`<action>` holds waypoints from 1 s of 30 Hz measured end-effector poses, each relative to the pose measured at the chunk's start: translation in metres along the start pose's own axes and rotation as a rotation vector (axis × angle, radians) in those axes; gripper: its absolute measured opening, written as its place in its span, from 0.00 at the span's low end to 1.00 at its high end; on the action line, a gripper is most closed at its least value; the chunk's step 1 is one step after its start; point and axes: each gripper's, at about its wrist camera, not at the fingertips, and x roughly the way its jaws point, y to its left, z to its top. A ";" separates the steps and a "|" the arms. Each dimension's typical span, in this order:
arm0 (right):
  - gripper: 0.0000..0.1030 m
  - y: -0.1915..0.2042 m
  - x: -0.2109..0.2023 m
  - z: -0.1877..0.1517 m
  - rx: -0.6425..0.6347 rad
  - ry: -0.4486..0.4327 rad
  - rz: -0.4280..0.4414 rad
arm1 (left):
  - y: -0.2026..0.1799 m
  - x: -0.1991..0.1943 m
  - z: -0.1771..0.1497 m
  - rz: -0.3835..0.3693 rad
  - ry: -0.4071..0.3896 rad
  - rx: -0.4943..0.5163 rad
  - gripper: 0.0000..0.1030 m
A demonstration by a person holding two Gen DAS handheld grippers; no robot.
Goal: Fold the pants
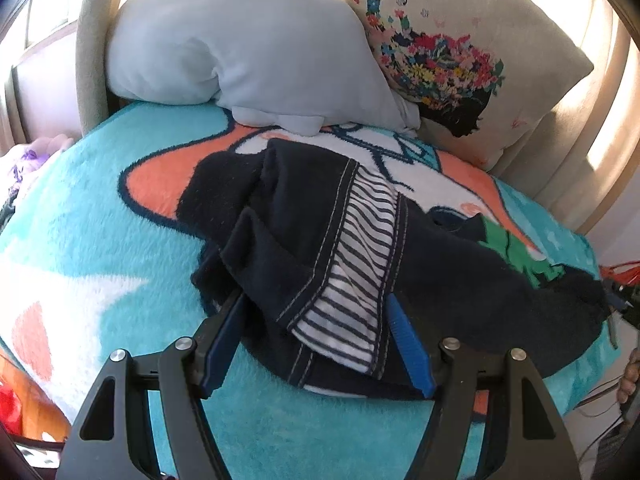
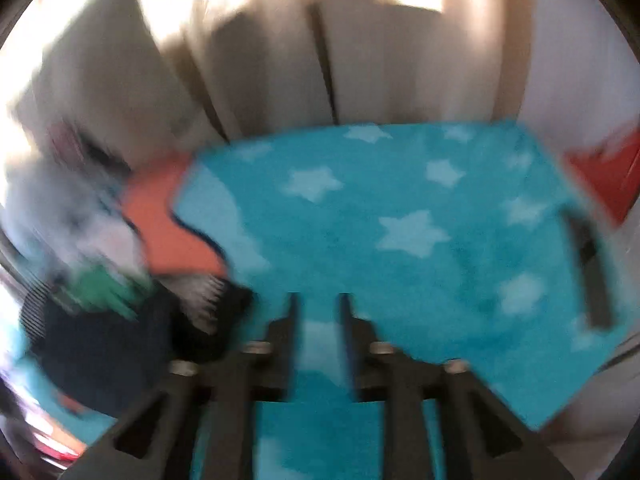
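Navy pants (image 1: 320,248) lie bunched on the bed's blanket (image 1: 100,216). Left tool (image 1: 320,334) is spread wide around the striped waistband, not gripping. Right tool (image 2: 319,312), blurred, appears part open and empty. Recommendation: pinch both waistband layers squarely before lifting.

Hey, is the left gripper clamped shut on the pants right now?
No, the left gripper is open, its blue fingers spread either side of the pants bunched between them.
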 end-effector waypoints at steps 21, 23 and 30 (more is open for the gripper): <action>0.18 0.057 0.059 0.014 -0.087 0.050 0.308 | -0.008 -0.040 0.001 -0.012 -0.101 -0.050 0.68; 0.17 0.057 0.055 0.028 -0.099 0.023 0.292 | -0.011 -0.041 0.004 -0.007 -0.106 -0.054 0.68; 0.18 0.043 0.081 0.052 -0.133 0.033 0.195 | -0.039 -0.030 0.020 0.020 -0.104 -0.009 0.68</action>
